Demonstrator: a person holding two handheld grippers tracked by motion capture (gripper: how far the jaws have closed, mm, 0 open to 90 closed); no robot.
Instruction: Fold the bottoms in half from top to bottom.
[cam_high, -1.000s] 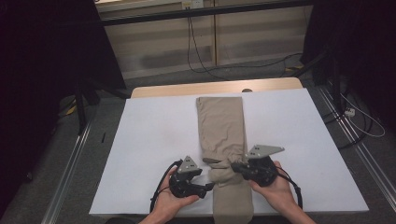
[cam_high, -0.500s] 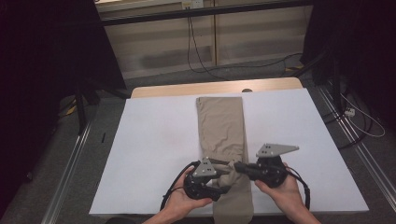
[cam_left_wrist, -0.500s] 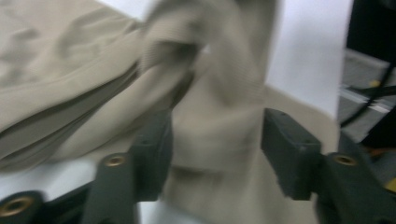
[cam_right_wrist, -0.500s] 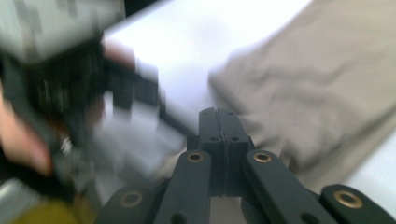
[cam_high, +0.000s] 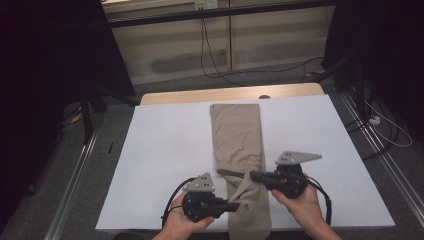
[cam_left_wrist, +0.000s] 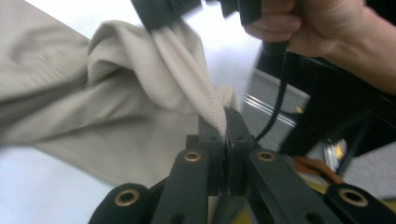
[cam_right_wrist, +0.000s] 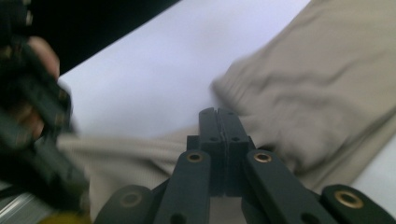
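Cables (cam_high: 220, 65) on floor beyond white table (cam_high: 165, 145); beige trousers (cam_high: 239, 140) centred.

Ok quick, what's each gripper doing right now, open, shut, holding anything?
Left gripper: jaws have just closed, shut on the beige trousers.
Right gripper: shut; pinches the trousers' lifted fabric in the high view.

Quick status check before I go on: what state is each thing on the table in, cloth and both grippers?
Long folded beige cloth: flat along the white table cover, near end lifted and bunched.
Left gripper: jaws have just been closing, now shut on a fold of the cloth's near end.
Right gripper: jaws shut, at the raised cloth edge; whether it pinches the cloth cannot be told.
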